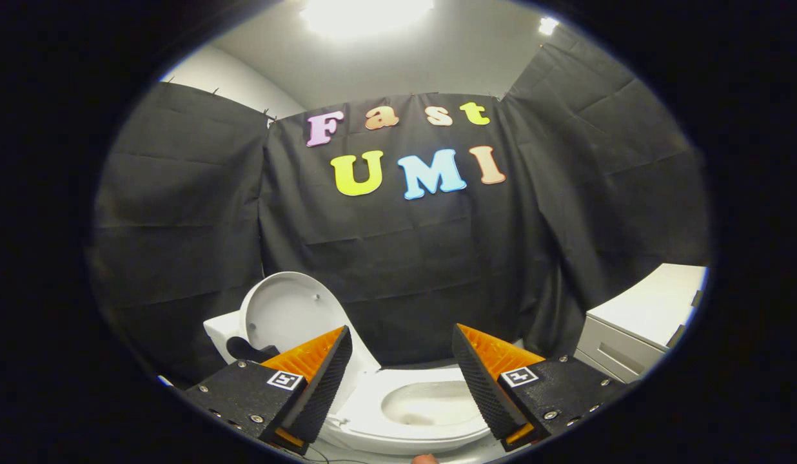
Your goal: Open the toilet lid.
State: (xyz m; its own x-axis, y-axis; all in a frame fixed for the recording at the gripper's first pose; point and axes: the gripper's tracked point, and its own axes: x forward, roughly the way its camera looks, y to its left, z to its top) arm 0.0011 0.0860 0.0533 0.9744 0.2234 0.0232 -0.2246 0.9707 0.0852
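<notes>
Fingers (pixel 402 380) spread wide, gripping nothing. Toilet lid (pixel 289 316) already raised, beyond the left finger, standing near upright with its long axis vertical and inner face toward the camera. Toilet bowl (pixel 418 412) sits open between the fingers, just ahead. White cabinet (pixel 643 328) beyond the right finger.

A pale grey floor (pixel 437 453) carries the things, and little of it shows, only a strip under the front of the toilet. Directly on it stands a white ceramic toilet (pixel 398 422) with an oval bowl, and its white plastic lid (pixel 289 316) is raised upright at the far left of the bowl. To the right of the toilet, well apart from it, a white cabinet with a flat top and a grey drawer front (pixel 637 328) also stands on this floor, near the black cloth wall.

The gripper (pixel 402 361) hangs above the toilet with its fingers spread wide and nothing between them but the view of the bowl.
</notes>
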